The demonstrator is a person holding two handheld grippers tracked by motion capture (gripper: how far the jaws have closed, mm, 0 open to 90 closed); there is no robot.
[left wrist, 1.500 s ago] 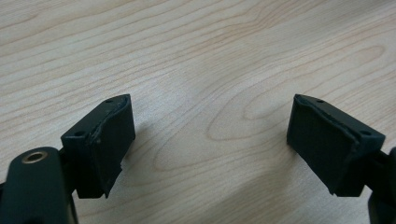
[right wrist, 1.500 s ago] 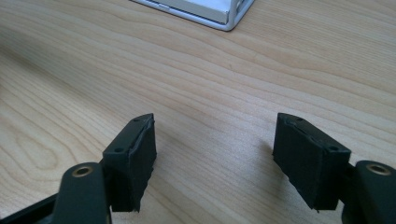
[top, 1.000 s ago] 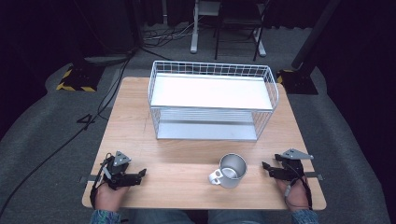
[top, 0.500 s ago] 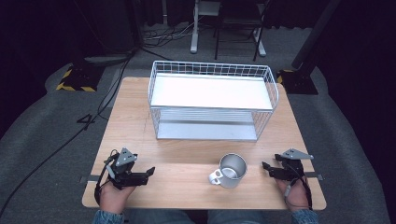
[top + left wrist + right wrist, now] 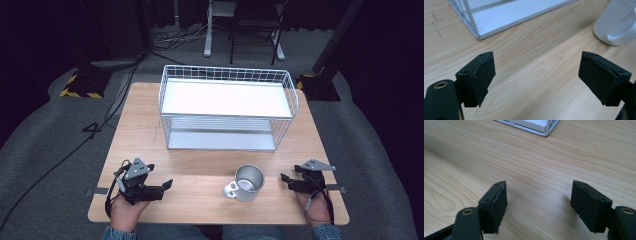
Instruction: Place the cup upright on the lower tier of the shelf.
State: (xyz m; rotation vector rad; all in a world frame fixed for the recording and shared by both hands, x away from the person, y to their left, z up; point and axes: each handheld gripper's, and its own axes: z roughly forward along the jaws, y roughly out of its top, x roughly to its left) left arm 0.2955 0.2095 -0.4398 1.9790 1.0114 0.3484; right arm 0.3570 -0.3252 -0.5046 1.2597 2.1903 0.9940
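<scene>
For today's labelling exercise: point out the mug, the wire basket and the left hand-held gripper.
mug (image 5: 248,181), high view, its side wall
wire basket (image 5: 227,72), high view, back rim
left hand-held gripper (image 5: 168,184), high view, between its fingertips

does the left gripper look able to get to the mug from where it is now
Probably yes. The left gripper is open and points across bare table toward the mug, with nothing lying between them. The mug's handle faces that side, and the wire rack stands farther back, out of the path.

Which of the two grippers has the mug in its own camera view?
The left gripper: the metal mug sits at its view's upper right; the right gripper faces bare table.
</scene>
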